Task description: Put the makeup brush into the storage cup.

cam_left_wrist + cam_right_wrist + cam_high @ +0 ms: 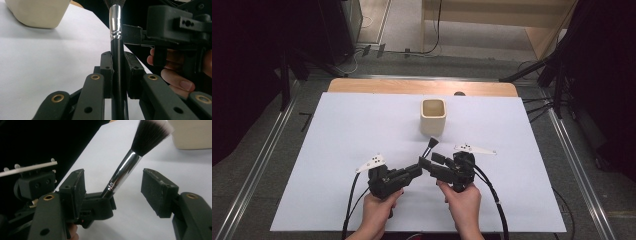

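Gripping makeup brush [117, 50] w/ left claw [117, 72].

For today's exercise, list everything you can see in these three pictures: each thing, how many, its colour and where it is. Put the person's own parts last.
Makeup brush: one, black handle, silver ferrule, dark bristles with pale tips; held above the sheet, in front of the cup.
Cup: one, cream, squarish, open top; far middle of the sheet.
Sheet: one, white; covers the table.
Table: one, wooden; far edge shows beyond the sheet.
Left gripper: one, black; jaws shut on the brush handle.
Right gripper: one, black; jaws open either side of the ferrule, not touching.
Hands: two, at the near edge, one on each gripper.
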Tool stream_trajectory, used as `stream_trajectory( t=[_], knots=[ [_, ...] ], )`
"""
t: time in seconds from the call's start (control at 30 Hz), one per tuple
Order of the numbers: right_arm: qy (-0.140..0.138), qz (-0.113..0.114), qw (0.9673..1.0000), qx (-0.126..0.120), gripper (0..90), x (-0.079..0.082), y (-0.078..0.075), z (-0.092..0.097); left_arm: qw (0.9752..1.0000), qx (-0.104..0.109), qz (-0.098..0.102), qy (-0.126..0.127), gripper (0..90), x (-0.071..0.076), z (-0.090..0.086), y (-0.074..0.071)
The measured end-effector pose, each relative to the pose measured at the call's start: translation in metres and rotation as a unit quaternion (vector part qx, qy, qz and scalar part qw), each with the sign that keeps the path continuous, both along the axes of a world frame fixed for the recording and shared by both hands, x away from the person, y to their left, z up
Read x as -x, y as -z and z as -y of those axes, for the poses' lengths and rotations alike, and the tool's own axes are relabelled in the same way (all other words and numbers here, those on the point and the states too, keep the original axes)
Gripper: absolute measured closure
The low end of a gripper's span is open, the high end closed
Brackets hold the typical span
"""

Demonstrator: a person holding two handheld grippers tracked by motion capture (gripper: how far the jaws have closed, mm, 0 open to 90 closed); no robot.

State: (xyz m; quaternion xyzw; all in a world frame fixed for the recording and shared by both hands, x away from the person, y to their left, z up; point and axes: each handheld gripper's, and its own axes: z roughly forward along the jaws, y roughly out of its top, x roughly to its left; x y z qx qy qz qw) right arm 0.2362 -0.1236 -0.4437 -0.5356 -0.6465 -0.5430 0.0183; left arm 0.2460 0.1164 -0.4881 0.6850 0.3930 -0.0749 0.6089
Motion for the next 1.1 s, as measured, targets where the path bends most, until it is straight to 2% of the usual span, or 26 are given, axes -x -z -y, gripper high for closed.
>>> stream_trajectory(
  t=[0.27,0.43,0.73,0.87,1.1],
  knots=[
    [0.008,-0.026,0.9994,-0.023,42.4,-0.007,0.003,-0.004,1.0000,0.002,0.000,-0.003,79.3,0.000,0.000,0.000],
    [0.009,-0.033,0.9990,-0.029,43.4,-0.010,0.005,-0.005,1.0000,0.002,0.004,-0.006,79.2,0.000,-0.001,-0.001],
    [0.016,-0.052,0.9969,-0.058,46.5,-0.013,0.005,-0.005,1.0000,-0.002,0.004,-0.008,79.2,0.001,0.000,0.000],
    [0.025,-0.046,0.9967,-0.062,47.2,-0.012,0.004,-0.008,0.9999,-0.001,0.006,-0.011,79.2,0.002,0.000,0.001],
    [0.044,-0.050,0.9956,-0.066,49.8,-0.010,0.005,-0.014,0.9998,0.005,0.003,-0.019,79.2,0.003,0.000,0.002]
  ],
)
